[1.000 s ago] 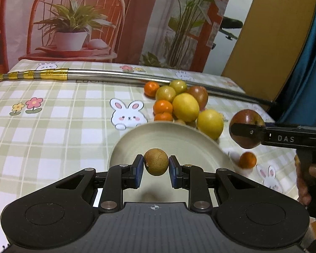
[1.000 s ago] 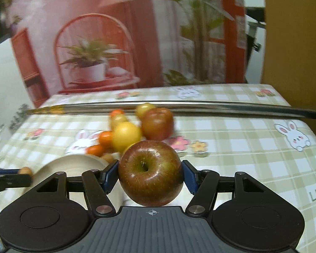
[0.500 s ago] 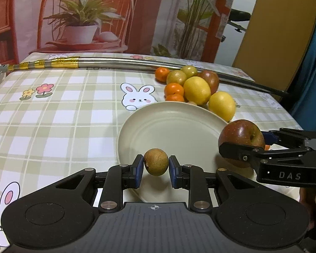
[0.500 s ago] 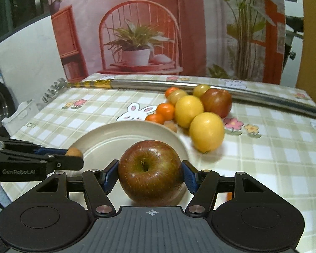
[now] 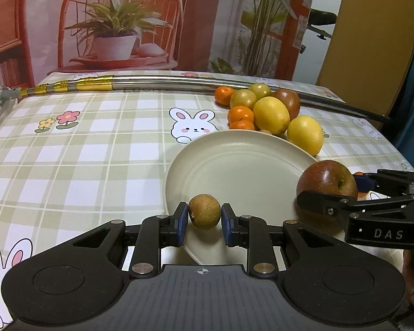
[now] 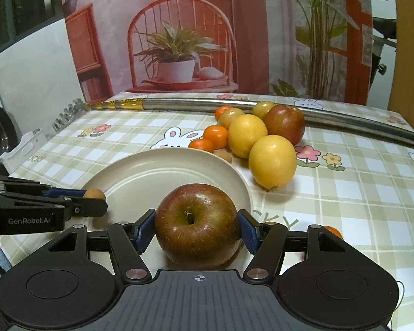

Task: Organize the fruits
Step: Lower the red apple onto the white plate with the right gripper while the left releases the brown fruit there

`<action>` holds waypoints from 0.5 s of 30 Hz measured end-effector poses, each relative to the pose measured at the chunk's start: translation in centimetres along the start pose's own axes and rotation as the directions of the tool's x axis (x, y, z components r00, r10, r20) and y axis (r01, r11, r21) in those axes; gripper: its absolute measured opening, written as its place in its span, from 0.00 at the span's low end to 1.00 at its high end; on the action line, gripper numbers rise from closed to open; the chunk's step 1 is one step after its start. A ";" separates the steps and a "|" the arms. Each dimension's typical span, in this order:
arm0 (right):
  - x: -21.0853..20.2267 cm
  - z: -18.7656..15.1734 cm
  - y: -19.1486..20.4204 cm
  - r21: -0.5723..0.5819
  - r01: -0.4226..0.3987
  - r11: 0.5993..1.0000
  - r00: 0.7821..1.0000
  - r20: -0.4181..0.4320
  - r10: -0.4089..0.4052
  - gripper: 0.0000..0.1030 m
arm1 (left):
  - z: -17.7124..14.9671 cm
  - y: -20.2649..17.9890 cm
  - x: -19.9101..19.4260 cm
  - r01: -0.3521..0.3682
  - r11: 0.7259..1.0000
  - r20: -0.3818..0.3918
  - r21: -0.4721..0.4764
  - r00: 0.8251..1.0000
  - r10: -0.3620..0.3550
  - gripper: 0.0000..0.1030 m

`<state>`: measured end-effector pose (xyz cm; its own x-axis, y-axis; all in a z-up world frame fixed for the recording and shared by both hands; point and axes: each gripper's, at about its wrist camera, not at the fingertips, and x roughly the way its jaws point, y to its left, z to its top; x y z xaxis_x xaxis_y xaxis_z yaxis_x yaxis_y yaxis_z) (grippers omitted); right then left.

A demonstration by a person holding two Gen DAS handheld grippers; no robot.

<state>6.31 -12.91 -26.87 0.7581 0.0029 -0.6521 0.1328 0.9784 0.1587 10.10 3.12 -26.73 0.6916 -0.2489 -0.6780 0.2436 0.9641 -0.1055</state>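
My left gripper (image 5: 204, 216) is shut on a small round brown fruit (image 5: 204, 211) and holds it over the near left rim of the cream plate (image 5: 243, 171). My right gripper (image 6: 197, 230) is shut on a red-green apple (image 6: 197, 220) at the plate's (image 6: 151, 173) near right edge. The apple (image 5: 327, 180) and right gripper show at the right in the left wrist view. The left gripper (image 6: 92, 195) and brown fruit (image 6: 94, 193) show at the left in the right wrist view. A pile with lemons (image 5: 271, 114), oranges (image 5: 240, 113) and another apple (image 5: 288, 100) lies behind the plate.
A long metal pole (image 5: 179, 81) with gold bands lies across the far side of the checked tablecloth. A small orange (image 6: 332, 231) lies on the cloth right of my right gripper. The table's right edge is close to it.
Both grippers have come lower and nearer to the plate, still holding their fruits. The right gripper swung left to the plate's edge.
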 end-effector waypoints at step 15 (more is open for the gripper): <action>0.2 -0.2 0.3 -0.019 0.010 1.000 1.000 -0.011 -0.010 0.58 | -0.3 -0.4 0.0 -0.012 1.000 0.017 0.014 1.000 0.012 0.27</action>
<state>6.42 -12.54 -27.09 0.7498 -0.0051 -0.6616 0.1280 0.9822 0.1376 9.79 2.79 -26.91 0.7057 -0.2392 -0.6669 0.2450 0.9656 -0.0871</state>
